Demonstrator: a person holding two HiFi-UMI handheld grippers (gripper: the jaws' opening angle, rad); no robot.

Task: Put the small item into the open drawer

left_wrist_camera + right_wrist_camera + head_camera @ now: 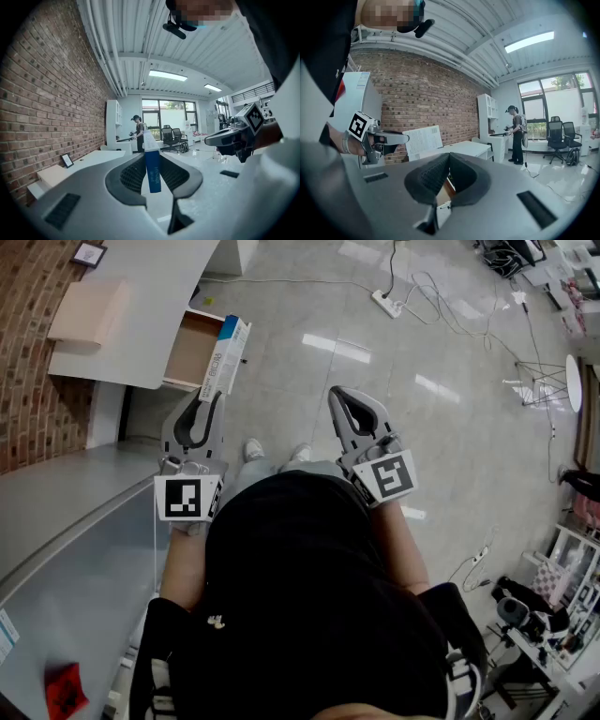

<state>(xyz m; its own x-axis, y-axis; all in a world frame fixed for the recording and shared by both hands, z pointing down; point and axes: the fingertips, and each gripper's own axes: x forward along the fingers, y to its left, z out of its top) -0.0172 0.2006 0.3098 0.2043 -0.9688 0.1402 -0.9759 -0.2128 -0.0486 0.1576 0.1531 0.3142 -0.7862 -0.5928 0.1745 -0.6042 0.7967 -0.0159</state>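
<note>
A slim blue-and-white box (pixel 226 356) sticks out forward from my left gripper (pixel 208 401), which is shut on its lower end. In the left gripper view the box (pixel 153 176) stands upright between the jaws of that gripper (pixel 152 159). The open drawer (pixel 192 349), brown inside, juts from under the white desk (pixel 150 296) just ahead and left of the box. My right gripper (pixel 337 396) hangs over the floor to the right, shut with nothing in it; its tips (pixel 449 156) meet. The right gripper view also catches the left gripper (pixel 375 138) and the box (pixel 423 139).
A cardboard box (pixel 86 311) and a small picture frame (pixel 89 253) lie on the desk. A grey counter (pixel 56 549) runs along my left with a red item (pixel 66 688). A power strip (pixel 387 304) with cables lies on the floor. A person (pixel 139 129) stands far off.
</note>
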